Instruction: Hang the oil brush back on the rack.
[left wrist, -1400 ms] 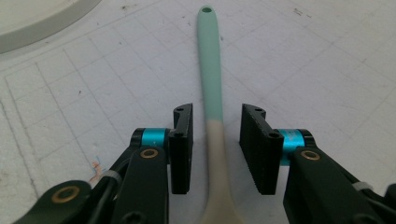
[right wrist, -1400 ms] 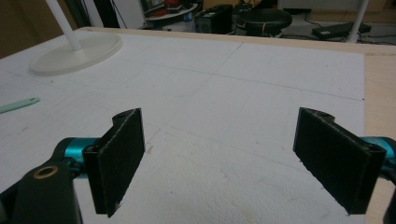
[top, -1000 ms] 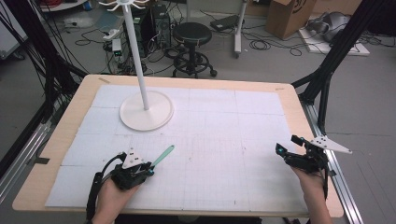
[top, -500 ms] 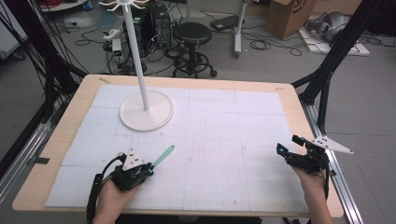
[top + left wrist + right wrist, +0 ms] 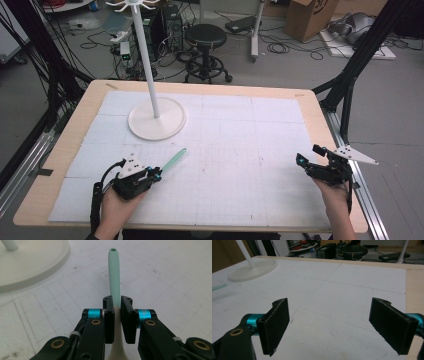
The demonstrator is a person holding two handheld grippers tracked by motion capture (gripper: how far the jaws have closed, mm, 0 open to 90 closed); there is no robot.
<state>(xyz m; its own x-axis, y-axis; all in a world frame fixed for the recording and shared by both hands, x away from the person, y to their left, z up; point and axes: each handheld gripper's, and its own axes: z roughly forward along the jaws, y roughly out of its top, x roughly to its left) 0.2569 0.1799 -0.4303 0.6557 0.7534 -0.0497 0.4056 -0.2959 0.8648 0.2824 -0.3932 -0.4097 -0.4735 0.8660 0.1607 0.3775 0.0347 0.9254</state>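
here the left gripper [image 5: 156, 174] sits low at the near left of the table [image 5: 60, 155], held in the person's left hand [image 5: 117, 202], and its jaws are closed on a slim mint-green utensil [image 5: 173, 160]. in the left gripper view the two black jaws press on either side of the utensil's handle [image 5: 114, 275], which runs straight out ahead of them over the white gridded mat [image 5: 175, 277] and ends in a rounded tip with a small hole. behind the jaws the handle turns from green to a paler cream and widens toward the bottom edge; what kind of head it has cannot be told. in the high view the green handle points away from the person and to the right, toward the middle of the mat, lying close over the surface.

the white stand [image 5: 156, 120], a round flat base with a tall thin pole, stands on the far left part of the mat, well apart from the utensil's tip.

the right gripper [image 5: 306, 164] rests at the near right edge of the table in the person's right hand [image 5: 334, 192]. its jaws stand wide apart with nothing between them, bare mat showing in the gap in the right gripper view.
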